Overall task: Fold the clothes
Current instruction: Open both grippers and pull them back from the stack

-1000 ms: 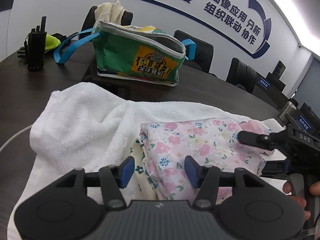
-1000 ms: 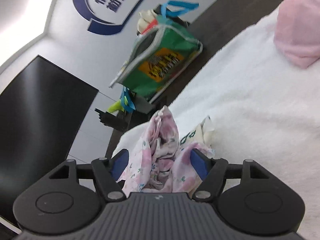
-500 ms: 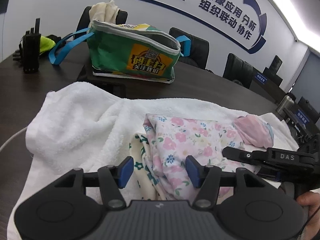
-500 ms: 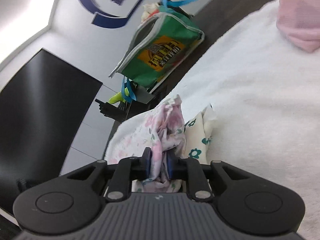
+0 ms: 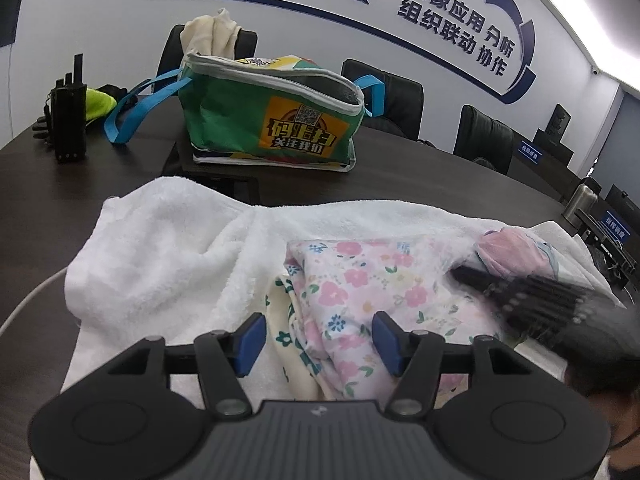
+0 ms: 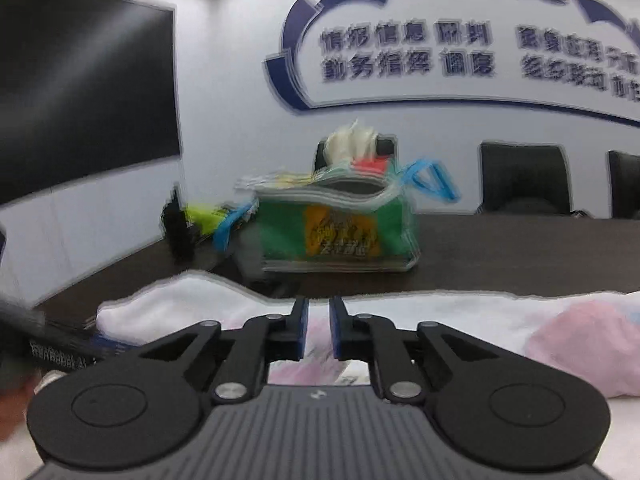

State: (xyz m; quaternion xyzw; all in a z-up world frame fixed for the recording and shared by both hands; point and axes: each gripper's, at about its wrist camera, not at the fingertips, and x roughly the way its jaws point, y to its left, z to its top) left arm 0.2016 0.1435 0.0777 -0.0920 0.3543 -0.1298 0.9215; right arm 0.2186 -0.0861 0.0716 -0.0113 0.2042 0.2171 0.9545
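A pink floral garment (image 5: 360,280) lies folded on a white towel (image 5: 168,256), overlapping a cream garment with green flowers (image 5: 286,332). My left gripper (image 5: 316,340) hovers open just above their near edge, touching nothing. My right gripper (image 5: 458,272) comes in blurred from the right, its tip over the floral garment beside a rolled pink garment (image 5: 512,252). In the right wrist view, my right gripper (image 6: 319,328) has its jaws nearly together with no cloth visible between them. Floral fabric shows below its fingers, and the pink garment (image 6: 580,344) lies to the right.
A green zip bag (image 5: 272,120) with blue straps stands on the dark table (image 5: 60,192) behind the towel. Black radios (image 5: 70,120) and a yellow-green item sit at the far left. Black chairs line the far side. A white cable (image 5: 24,304) runs off the left edge.
My right gripper closed on the floral garment's edge, then swung level and right with fast blur. The floral garment now lies flatter. My left gripper stayed open and barely moved.
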